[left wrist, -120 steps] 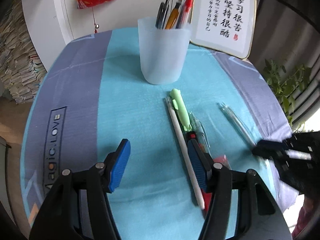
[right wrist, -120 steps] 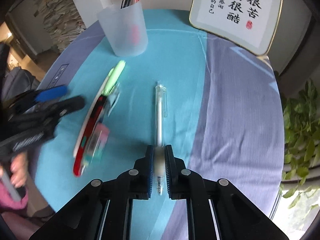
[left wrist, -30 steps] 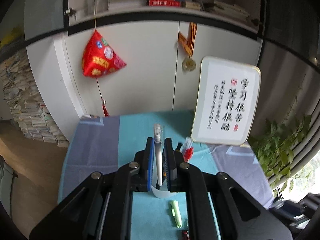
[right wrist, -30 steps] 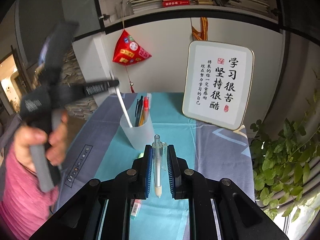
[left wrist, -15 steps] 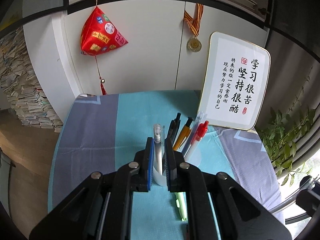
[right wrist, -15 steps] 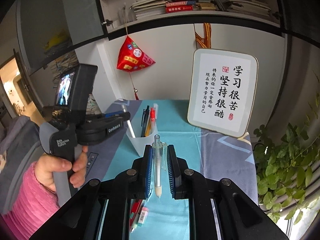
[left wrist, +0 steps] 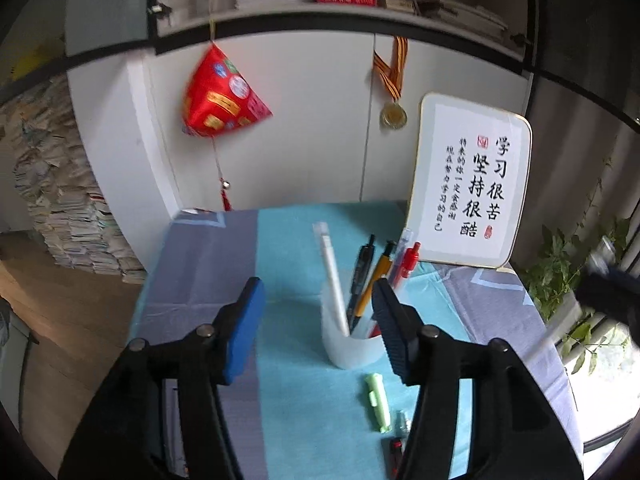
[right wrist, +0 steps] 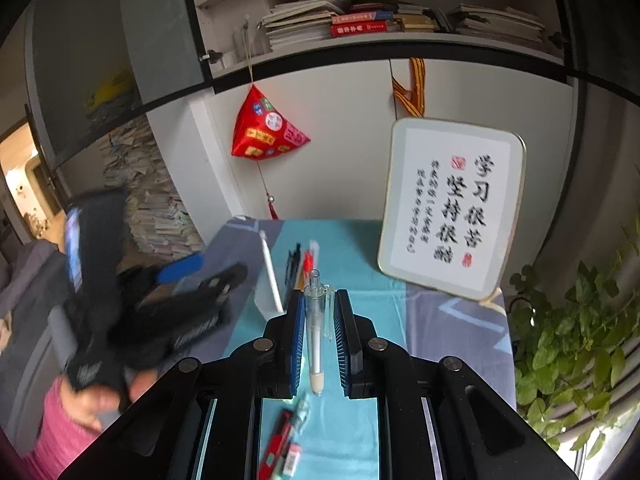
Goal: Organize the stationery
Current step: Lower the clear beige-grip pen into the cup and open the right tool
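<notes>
Between the blue pads of the right gripper (right wrist: 319,328) a clear pen (right wrist: 315,332) was clamped upright, above the table (right wrist: 380,300). Beyond the left gripper (left wrist: 316,312), whose jaws were opening with nothing between them, a white pen (left wrist: 331,276) was seen leaning in the cup (left wrist: 352,352).

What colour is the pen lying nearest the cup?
Light green pen, beside the cup; left wrist view shows it best.
</notes>
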Motion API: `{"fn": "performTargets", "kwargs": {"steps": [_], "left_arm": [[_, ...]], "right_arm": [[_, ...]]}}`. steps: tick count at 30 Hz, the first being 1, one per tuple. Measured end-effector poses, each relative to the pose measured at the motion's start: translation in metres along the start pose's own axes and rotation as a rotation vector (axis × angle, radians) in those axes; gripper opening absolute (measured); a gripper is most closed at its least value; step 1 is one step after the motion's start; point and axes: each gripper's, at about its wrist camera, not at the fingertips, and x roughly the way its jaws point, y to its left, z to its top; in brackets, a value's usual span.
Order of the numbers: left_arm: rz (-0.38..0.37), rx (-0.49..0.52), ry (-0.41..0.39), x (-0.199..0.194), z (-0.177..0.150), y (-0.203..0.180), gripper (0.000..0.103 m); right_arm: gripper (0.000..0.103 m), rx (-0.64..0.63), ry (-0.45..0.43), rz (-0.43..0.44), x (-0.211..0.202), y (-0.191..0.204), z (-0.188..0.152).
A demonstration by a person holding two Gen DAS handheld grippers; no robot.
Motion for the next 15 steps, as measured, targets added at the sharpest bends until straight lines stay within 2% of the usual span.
{"fn": "performTargets", "kwargs": {"steps": [6, 10, 15], "left_arm": [[0.001, -0.085, -0.003, -0.019, -0.020, 0.034, 0.056], [0.019, -0.102, 0.006, -0.026, -0.034, 0.045, 0.056], [0.012, -0.128, 0.021, -0.031, -0.050, 0.055, 0.056]], "right_arm": [[0.016, 0.015, -0.041, 0.009, 0.019, 0.013, 0.024], [0.016, 0.033, -0.055, 0.005, 0.040, 0.022, 0.037], [0.016, -0.008, -0.081, -0.020, 0.064, 0.039, 0.042]]}}
